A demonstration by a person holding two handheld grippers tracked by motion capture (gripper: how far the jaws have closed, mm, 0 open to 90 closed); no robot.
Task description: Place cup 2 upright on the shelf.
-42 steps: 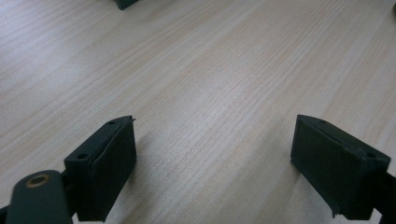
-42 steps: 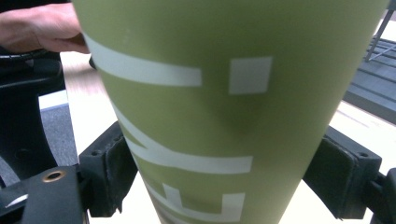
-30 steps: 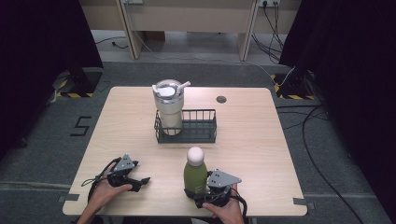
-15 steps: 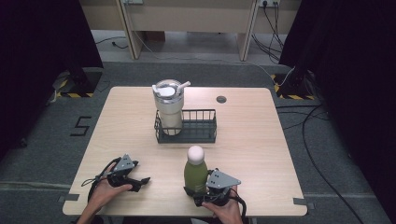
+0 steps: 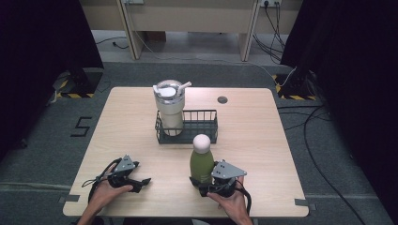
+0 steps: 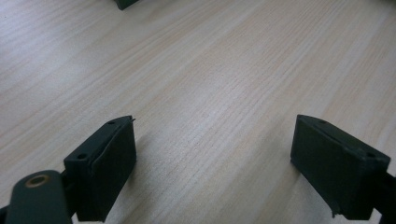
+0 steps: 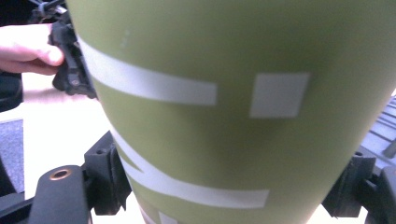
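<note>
We judge a grasp under way: our right gripper [image 5: 206,183] has its jaws on either side of the upright olive-green bottle with a pale round cap [image 5: 202,161] near the table's [image 5: 263,140] front edge, seemingly clamped. Lifting comes next. Left gripper [image 6: 212,154] rests wide, empty.

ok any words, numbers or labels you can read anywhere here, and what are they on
"5": dark numeral on the grey floor left of the light wooden table.
Olive green bottle: pale bars and a square, no readable letters.
Cream tumbler in the black wire basket: no legible text.
</note>
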